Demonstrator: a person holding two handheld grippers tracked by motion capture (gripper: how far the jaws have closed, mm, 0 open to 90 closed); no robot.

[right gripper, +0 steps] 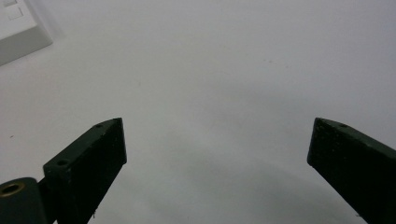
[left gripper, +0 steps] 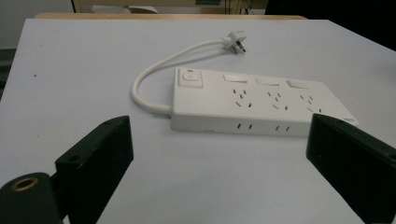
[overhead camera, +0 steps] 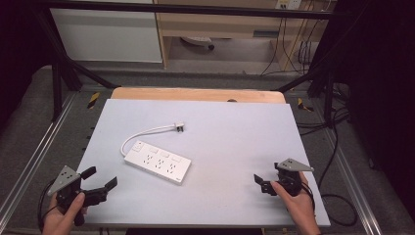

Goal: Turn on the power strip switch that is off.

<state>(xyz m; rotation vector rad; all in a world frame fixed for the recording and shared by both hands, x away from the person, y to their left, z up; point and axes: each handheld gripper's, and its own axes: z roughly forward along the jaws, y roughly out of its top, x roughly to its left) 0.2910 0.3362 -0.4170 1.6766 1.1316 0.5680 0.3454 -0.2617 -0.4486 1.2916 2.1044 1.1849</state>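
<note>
Power strip (overhead camera: 157, 164): white, it lies flat near the middle of the table, a little toward the person's left, and it is turned at an angle to the table edges. In the left gripper view its top shows a switch with a small red mark at one end and three groups of sockets.
Cord (overhead camera: 143, 133): white and short, it leaves the switch end of the power strip, makes a curve on the table and goes toward the far side.
Plug (overhead camera: 179, 127): white, at the end of the cord, it lies on the table beyond the power strip and does not touch it.
Left gripper (overhead camera: 103, 178): a hand holds it at the near left corner of the table. Its jaws stand wide apart and nothing is between them. They point toward the power strip, which is near but not touched.
Right gripper (overhead camera: 261, 181): a hand holds it at the near right part of the table, well apart from the power strip. In the right gripper view its jaws are wide apart above bare table, with nothing between them.
Table (overhead camera: 235, 147): flat, pale grey-blue top, with a wooden edge at the far side.
</note>
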